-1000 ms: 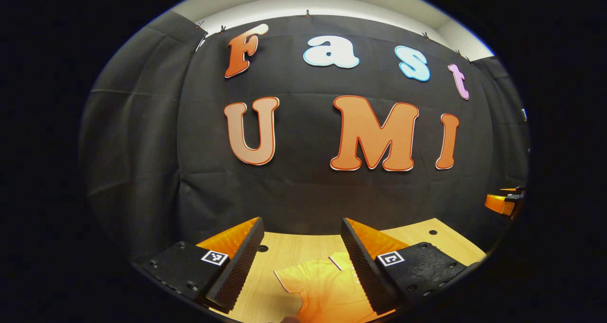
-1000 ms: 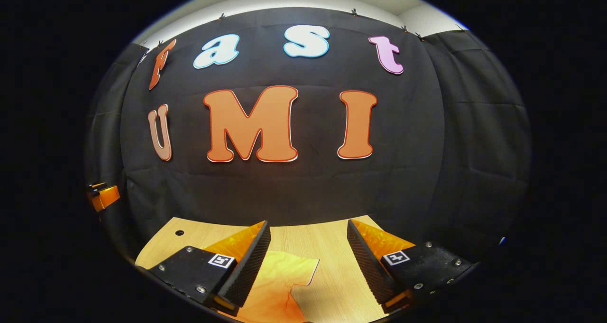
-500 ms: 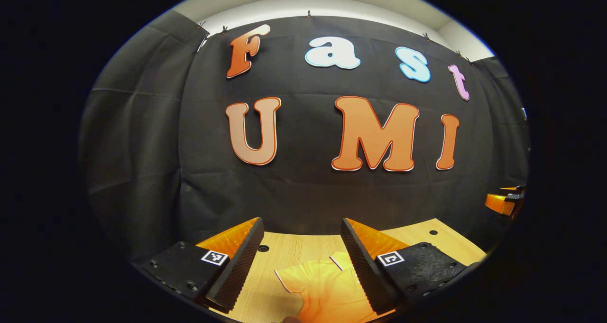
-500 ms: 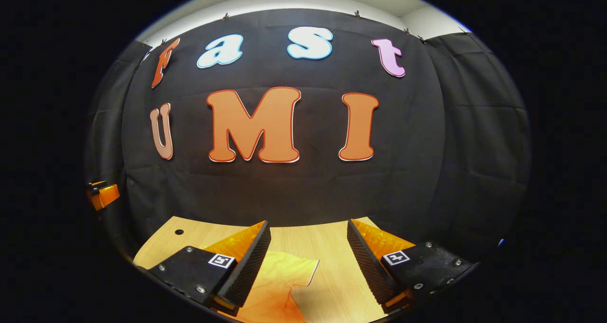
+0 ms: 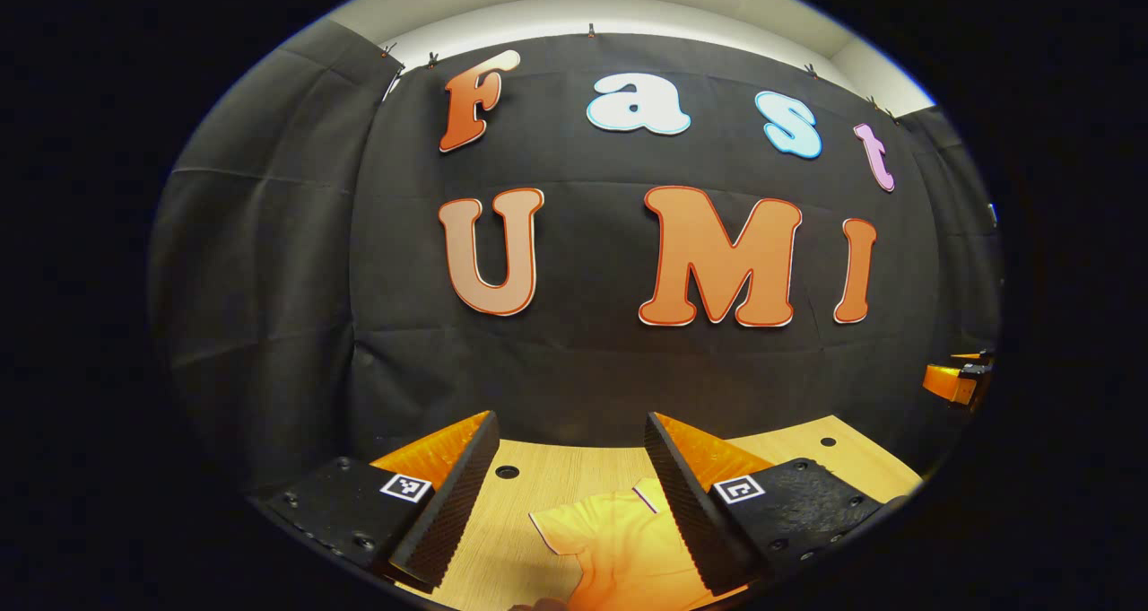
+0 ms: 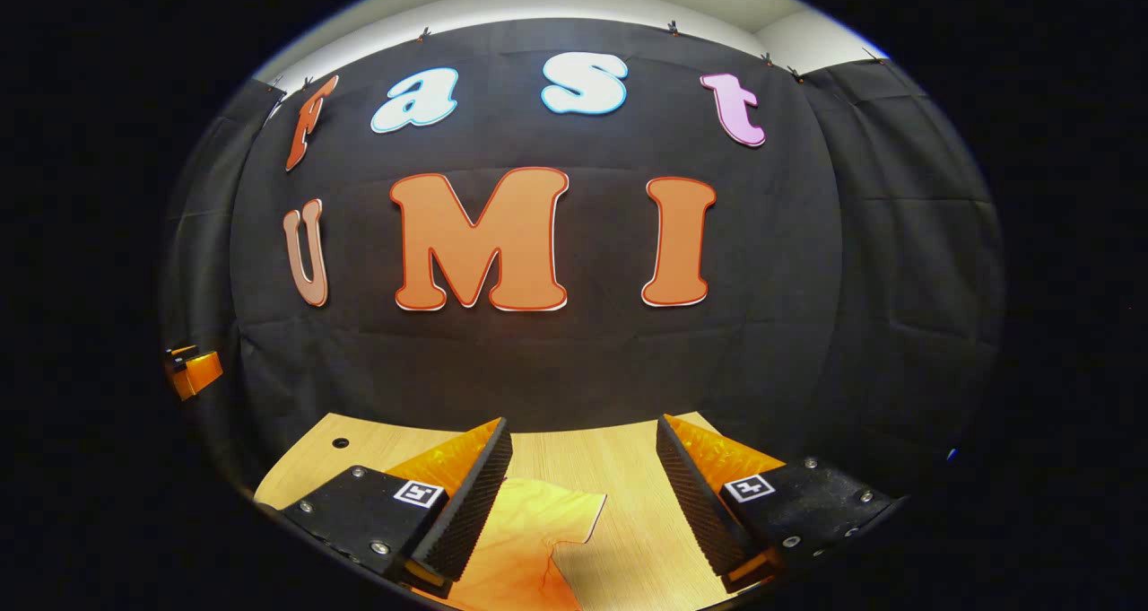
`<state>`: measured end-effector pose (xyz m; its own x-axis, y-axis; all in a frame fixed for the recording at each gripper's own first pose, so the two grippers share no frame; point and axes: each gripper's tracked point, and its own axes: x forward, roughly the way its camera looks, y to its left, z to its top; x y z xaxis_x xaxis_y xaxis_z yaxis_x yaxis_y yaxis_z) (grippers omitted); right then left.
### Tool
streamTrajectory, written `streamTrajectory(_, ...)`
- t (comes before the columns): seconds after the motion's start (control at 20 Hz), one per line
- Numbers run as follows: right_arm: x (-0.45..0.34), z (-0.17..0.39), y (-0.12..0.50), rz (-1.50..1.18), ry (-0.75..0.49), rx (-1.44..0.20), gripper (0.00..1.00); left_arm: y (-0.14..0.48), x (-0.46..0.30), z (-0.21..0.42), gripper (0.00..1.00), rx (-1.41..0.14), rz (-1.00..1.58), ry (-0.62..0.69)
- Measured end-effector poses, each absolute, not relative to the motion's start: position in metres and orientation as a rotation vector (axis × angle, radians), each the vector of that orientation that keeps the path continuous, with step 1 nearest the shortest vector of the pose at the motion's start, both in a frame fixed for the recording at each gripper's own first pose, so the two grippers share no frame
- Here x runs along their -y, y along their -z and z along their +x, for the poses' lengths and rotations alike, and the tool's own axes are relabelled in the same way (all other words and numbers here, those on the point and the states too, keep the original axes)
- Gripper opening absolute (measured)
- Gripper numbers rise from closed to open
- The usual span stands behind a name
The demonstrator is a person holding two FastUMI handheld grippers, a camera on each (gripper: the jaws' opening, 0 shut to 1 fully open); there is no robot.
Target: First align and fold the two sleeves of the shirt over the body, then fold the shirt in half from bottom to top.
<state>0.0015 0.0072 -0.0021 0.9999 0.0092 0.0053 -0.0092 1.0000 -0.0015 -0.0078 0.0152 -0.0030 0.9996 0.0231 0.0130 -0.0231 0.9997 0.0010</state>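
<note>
A: Item one, your left gripper (image 5: 571, 494): held above the wooden table (image 5: 547, 472), fingers spread wide apart, nothing between them but air.

B: And what do you list beneath it?

A: Item two, the orange shirt (image 5: 619, 539): lying flat on the table. In the left gripper view you see one short sleeve (image 5: 560, 528) reaching toward the left and the collar (image 5: 647, 494) next to the inner edge of the right-hand finger.

B: Your right gripper?

A: Item three, right gripper (image 6: 583, 490): also raised over the table (image 6: 583, 454), its fingers parted just as widely and holding nothing. Below it, in the right gripper view, the shirt (image 6: 511, 548) spreads on the wood, the other sleeve (image 6: 565, 510) pointing right, partly covered by the left-hand finger.

B: Anything at the margins?

A: At the far right edge of the left gripper view, a bit of the right gripper (image 5: 955, 382); at the far left edge of the right gripper view, a bit of the left gripper (image 6: 193, 370). Small round holes (image 5: 507, 472) dot the tabletop.
</note>
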Motion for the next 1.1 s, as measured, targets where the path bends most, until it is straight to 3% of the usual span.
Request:
streamTrajectory(0.5,-0.02,0.054,0.052,0.069,-0.052,-0.212,0.98,0.015,-0.032,-0.001,0.98,-0.005,0.004,-0.051)
streamTrajectory(1.1,-0.019,0.139,0.206,0.163,-0.008,-0.776,0.99,0.037,-0.062,0.023,0.98,-0.073,-0.028,-0.091)
